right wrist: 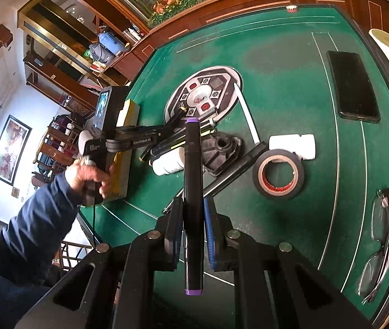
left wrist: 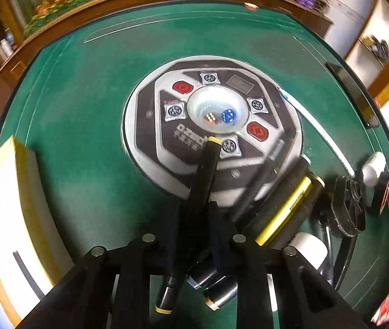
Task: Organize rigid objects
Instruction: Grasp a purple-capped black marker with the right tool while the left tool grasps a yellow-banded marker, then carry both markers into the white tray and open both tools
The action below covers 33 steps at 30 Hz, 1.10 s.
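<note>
Both grippers hold a marker at this point, so the sorting looks to be in its gathering stage, with pens being lifted out of the clutter one by one. The left gripper (left wrist: 194,233) has its jaws drawn together on a black marker with yellow end bands (left wrist: 204,175), which stands up between the fingers with its far tip over the edge of the round dice console (left wrist: 145,126) in the middle of the green table (left wrist: 84,109); another yellow-banded marker (left wrist: 167,293) and some short dark cylinders lie on the felt just under the jaws. The right gripper (right wrist: 191,233) is clamped on a black marker with purple ends (right wrist: 193,192), carried above the felt and pointing towards the heap. That heap holds a yellow pen (left wrist: 287,208), a thin black pen (left wrist: 263,181), a white bottle (right wrist: 168,161), a black plastic part (right wrist: 222,150) and a white stick (right wrist: 246,115), all crowded against the console's near rim. A tape roll (right wrist: 278,174), a phone (right wrist: 352,85) and a pair of glasses (right wrist: 378,241) lie well apart to the right. A yellow-edged box (left wrist: 8,205) sits at the table's left side, just beside the left gripper's handle, and it seems the likely place for the pens, though I cannot see into it. The next move probably calls for lifting the yellow-banded marker clear without dragging its neighbours, then bringing both markers to one spot and laying them parallel
</note>
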Available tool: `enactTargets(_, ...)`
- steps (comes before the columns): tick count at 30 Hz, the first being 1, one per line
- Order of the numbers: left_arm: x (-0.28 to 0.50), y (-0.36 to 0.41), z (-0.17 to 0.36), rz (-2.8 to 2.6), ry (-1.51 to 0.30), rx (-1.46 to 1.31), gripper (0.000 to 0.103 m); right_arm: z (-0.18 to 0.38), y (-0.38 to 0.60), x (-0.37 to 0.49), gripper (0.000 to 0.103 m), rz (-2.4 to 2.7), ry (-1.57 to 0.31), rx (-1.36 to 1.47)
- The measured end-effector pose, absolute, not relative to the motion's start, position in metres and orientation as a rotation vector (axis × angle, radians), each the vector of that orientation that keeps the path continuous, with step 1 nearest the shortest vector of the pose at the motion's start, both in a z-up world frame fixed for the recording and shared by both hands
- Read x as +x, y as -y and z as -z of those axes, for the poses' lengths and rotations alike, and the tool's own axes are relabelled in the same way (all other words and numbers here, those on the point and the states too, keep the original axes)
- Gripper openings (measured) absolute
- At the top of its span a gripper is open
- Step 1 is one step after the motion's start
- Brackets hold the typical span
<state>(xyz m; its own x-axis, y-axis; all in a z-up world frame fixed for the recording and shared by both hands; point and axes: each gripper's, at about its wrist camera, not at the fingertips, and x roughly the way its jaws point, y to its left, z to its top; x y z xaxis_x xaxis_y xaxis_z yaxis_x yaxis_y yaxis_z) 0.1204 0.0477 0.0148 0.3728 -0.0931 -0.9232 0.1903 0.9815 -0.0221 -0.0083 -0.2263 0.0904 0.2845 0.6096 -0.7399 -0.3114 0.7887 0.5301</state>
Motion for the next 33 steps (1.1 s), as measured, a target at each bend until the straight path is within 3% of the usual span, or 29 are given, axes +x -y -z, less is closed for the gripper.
enactTargets(5, 0.094, -0.056, -0.023, 0.173, -1.129, -0.062, 0.015, -0.09, 0.214, -0.009, 0.014, -0.619, -1.128, 0.285)
enactTargets(20, 0.022, -0.108, -0.095, 0.219, -0.93, -0.349, 0.015, -0.106, 0.14, 0.004, 0.014, -0.766, -1.1, 0.174)
enactTargets(33, -0.044, -0.205, -0.122, 0.047, -0.829, -0.486, 0.015, -0.111, 0.03, 0.009, 0.014, -0.955, -1.1, 0.057)
